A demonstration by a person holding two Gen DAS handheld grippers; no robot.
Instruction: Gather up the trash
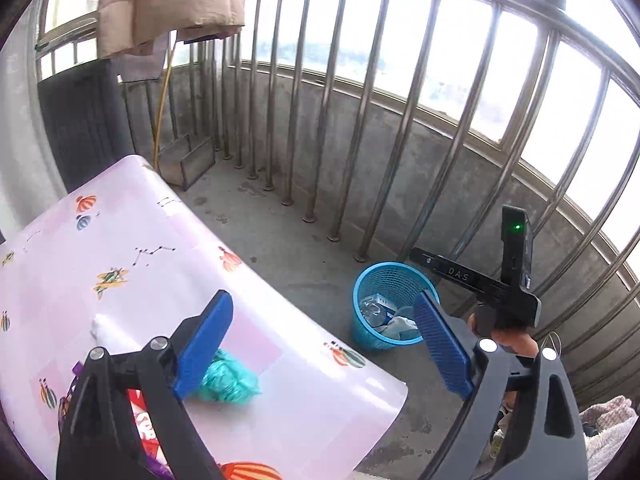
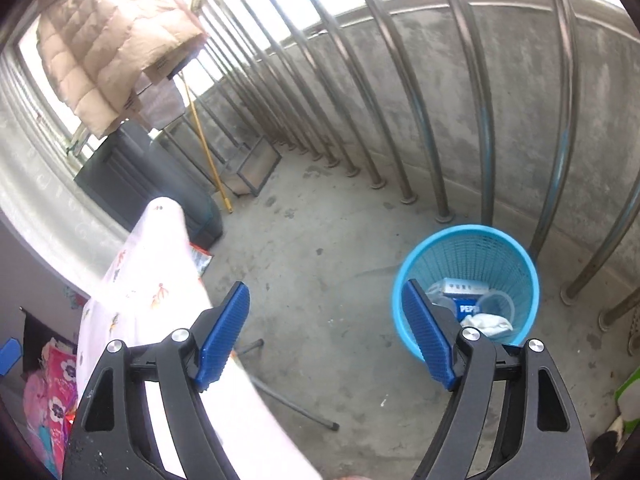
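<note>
Trash is lying in two places: some is sitting inside the blue mesh bin (image 2: 466, 280) on the concrete floor (image 2: 320, 260) near the metal railing (image 1: 400, 120), and some is resting on the table (image 1: 120, 260) with the pink patterned cloth. In the right wrist view the bin is standing at about two o'clock from the right gripper (image 2: 326, 334), holding a Pepsi can (image 2: 468, 309), a small carton (image 2: 464, 286), a clear plastic cup (image 2: 496, 305) and crumpled white paper (image 2: 488, 324). The right gripper is hanging released, its blue pads spread wide with nothing between them. In the left wrist view the left gripper (image 1: 324, 344) is likewise gaping wide and empty above the table's edge, the bin lying at about one o'clock. A crumpled teal wrapper (image 1: 230, 380) is lying on the table just beside the left pad, at about eight o'clock, and a white wad (image 1: 104, 330) is lying farther left. A padded beige jacket (image 1: 168, 0) is hanging at eleven o'clock.
</note>
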